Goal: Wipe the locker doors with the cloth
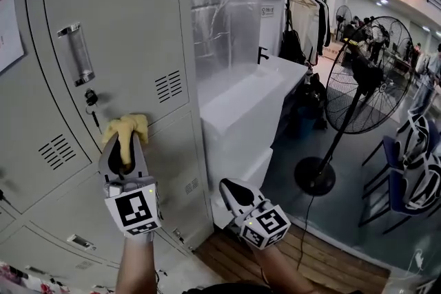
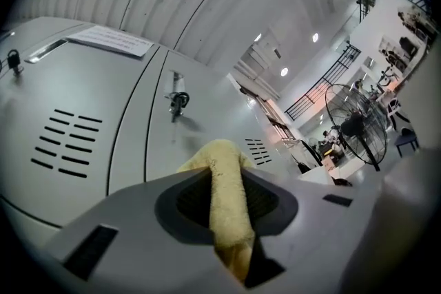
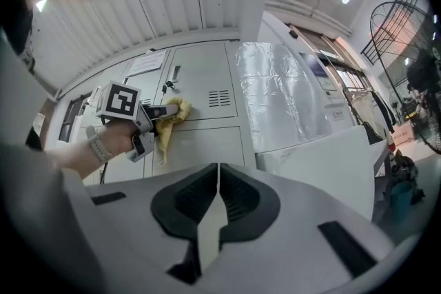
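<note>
Smooth grey metal locker doors (image 1: 117, 24) with small slotted vents fill the left side. The left gripper (image 1: 125, 142) is clamped on a fluffy yellow cloth (image 1: 127, 126), whose bunched end lies against the upper door's bottom edge. The right gripper (image 1: 227, 186) hangs lower, its jaws together and empty.

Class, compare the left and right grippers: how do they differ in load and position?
The left gripper is clamped on a yellow terry cloth; the right gripper is shut on nothing. The left reaches up to the grey metal locker door; the right hangs lower, off the lockers. Both carry marker cubes.
</note>
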Available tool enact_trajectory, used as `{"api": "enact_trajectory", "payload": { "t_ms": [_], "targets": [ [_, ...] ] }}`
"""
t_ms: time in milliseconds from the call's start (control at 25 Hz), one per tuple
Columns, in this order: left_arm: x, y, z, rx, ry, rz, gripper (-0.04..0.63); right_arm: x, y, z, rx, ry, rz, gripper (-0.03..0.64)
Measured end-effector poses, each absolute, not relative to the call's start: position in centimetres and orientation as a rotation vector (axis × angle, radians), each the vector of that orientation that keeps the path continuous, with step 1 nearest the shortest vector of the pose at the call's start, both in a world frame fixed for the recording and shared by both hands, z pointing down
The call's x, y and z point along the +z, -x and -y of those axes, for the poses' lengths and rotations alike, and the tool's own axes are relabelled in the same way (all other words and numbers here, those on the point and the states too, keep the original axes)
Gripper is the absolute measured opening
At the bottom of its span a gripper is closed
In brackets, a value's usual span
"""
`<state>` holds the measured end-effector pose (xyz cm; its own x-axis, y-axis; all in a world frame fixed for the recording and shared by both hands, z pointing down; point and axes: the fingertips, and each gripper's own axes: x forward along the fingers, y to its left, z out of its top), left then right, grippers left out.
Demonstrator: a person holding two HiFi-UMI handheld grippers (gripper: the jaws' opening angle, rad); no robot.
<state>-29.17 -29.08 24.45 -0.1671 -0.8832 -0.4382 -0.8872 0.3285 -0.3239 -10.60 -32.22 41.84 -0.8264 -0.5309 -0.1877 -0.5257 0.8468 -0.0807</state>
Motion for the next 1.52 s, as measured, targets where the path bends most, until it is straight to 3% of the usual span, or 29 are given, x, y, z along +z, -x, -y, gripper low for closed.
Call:
{"api": "enact_trajectory", "payload": {
  "t_ms": [920, 1520],
  "targets": [
    [25.6, 21.4, 41.5, -0.224, 1.605, -2.014, 0.083, 43.8, -0.7, 34.0, -0.060, 1.124, -2.728, 0.023],
    [21.5, 21.7, 40.7, -0.302, 1.450, -1.998, 0.083, 43.0, -0.6, 33.9, -0.057, 1.074, -2.728, 0.023]
  ]
}}
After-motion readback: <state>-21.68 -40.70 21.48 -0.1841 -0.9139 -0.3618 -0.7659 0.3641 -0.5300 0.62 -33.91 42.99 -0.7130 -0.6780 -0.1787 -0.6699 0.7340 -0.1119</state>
